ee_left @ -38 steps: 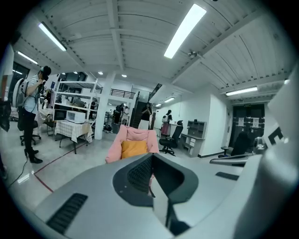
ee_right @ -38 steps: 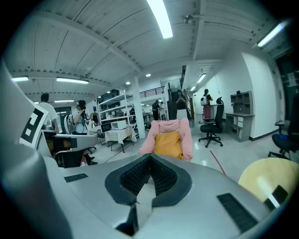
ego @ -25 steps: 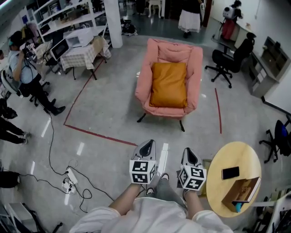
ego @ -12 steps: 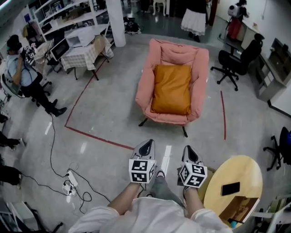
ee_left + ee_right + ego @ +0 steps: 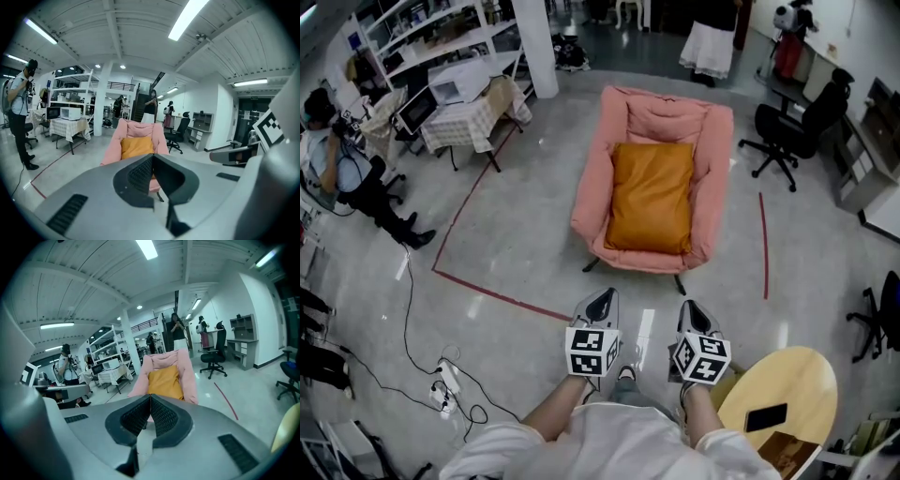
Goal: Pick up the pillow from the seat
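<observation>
The orange pillow (image 5: 651, 197) lies on the seat of the pink armchair (image 5: 713, 187), at twelve o'clock from the person and well apart from both tools. The left tool (image 5: 602, 302) and right tool (image 5: 693, 315) sit side by side close to the body, each with its jaws pressed together on nothing. The approach seems to be the step in hand. Come up square to the chair front and spread both tools wide before reaching. Pinch the pillow's edges at nine and three o'clock and lift evenly, minding the round tabletop (image 5: 792, 380) at four o'clock.
</observation>
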Motion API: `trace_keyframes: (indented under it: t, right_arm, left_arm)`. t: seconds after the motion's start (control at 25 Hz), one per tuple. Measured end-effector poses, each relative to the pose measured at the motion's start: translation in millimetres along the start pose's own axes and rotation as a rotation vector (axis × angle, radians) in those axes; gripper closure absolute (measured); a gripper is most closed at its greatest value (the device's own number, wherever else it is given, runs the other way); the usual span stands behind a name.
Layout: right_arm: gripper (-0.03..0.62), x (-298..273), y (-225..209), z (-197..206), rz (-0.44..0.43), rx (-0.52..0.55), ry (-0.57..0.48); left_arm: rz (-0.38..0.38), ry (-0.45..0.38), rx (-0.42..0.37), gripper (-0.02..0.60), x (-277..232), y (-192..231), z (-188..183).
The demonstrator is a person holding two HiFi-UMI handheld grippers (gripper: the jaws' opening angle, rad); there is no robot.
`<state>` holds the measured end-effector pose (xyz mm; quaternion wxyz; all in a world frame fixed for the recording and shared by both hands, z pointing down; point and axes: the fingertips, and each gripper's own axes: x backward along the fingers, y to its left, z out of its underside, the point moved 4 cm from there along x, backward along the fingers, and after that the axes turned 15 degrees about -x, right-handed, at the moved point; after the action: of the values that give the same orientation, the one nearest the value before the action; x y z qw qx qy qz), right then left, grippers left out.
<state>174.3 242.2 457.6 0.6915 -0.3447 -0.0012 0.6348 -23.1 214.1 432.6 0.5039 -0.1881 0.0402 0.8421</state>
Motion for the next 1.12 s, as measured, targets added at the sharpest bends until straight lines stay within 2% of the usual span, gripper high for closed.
trace_keyframes:
  t: [0.4, 0.76, 0.92, 1.12]
  right_arm:
    - [0.566, -53, -20, -33, -0.029, -0.01, 0.037]
    - [0.565, -92, -20, -36, -0.02, -0.014, 0.084]
    - [0.566, -119, -19, -39, 0.009, -0.013, 0.087]
    - [0.565, -158, -15, -73, 0.039, -0.003, 0.045]
  left_arm:
    - [-0.014, 0.015, -0.025, 0.583, -59, 12, -22]
    - [-0.033, 0.055, 0.008, 0.583, -88, 37, -13]
    - [-0.006, 0.057, 0.018, 0.583, -119, 55, -10]
    - [0.043, 0.028, 0.013, 0.583, -172, 78, -29]
